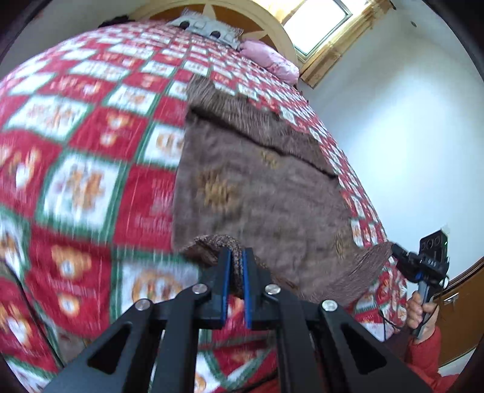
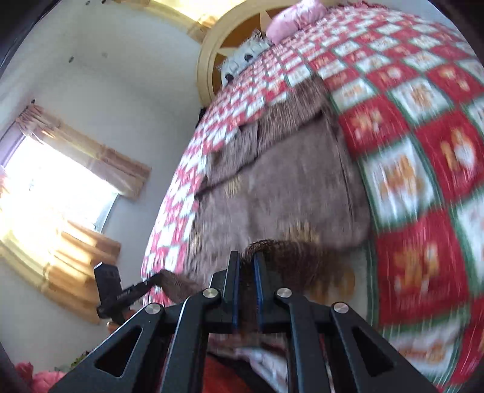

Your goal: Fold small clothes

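**Both hem corners pinched, fold about to go over**

Blue-padded left gripper [image 1: 235, 266], nearest the lens, clamped tight on one near corner of the brown knitted garment [image 1: 251, 193]. Same story at the right gripper [image 2: 247, 267]: jaws closed on the other near corner, knit bunched between the pads. Rest of the garment spread flat on the red, white and green checked bedspread [image 1: 90, 127], near edge raised off it at both ends, body lying away toward the headboard [image 1: 272, 27].

Risks, as judged from here: thick ribbed hem squeezed into narrow pads, so could slip out under a hard tug. Uneven travel between the two sides would skew the fold and leave a crooked crease. Possibly bedspread caught along with the knit, though too blurred to tell.

Differences between views: left wrist view caught the right gripper [image 1: 405, 261] from the side, plus the hand [image 1: 419, 311] and red sleeve [image 1: 429, 356] behind it. Right wrist view offered the left gripper [image 2: 148, 282] biting its corner, a bright curtained window [image 2: 57, 187], and pink fabric [image 2: 42, 378] low at the frame's edge. Grey patterned pillow [image 1: 208, 28] and pink pillow [image 1: 269, 60] seen at the head of the bed.
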The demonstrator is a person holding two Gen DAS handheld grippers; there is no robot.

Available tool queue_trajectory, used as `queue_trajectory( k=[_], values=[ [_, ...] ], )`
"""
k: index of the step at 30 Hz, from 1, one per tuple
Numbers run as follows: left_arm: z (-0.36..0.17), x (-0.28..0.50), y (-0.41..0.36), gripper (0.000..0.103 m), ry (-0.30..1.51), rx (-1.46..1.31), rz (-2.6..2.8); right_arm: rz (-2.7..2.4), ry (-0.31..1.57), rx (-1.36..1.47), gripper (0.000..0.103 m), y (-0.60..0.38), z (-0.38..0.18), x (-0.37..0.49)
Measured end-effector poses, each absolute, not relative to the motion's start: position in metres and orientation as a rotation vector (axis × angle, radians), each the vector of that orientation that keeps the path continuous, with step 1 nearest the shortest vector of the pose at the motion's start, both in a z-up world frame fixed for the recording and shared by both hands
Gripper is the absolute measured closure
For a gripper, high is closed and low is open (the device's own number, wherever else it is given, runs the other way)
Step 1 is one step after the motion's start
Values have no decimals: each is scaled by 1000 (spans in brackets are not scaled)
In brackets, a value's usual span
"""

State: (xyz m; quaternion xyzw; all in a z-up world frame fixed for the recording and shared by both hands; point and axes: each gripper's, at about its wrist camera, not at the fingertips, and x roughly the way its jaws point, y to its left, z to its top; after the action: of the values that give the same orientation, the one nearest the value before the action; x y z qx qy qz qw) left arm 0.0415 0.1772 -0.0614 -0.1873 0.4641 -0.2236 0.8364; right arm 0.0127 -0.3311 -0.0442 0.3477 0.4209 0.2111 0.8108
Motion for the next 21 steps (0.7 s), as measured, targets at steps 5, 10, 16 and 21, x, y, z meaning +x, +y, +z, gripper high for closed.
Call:
queue_trajectory(
  k=[5,10,16,21],
  values=[
    [-66,94,162,95,989,-342,-428,393,877,791,95,-345,-54,60],
    [-86,148,150,95,1047,-328,-359,296,892,766,95,-356,-80,97],
    [-71,163,151,87,1003,-236,-421,329,858,589,79,-338,-72,91],
    [-67,131,140,30,913,-8,-516,378,801,492,16,-327,-62,68]
  ],
)
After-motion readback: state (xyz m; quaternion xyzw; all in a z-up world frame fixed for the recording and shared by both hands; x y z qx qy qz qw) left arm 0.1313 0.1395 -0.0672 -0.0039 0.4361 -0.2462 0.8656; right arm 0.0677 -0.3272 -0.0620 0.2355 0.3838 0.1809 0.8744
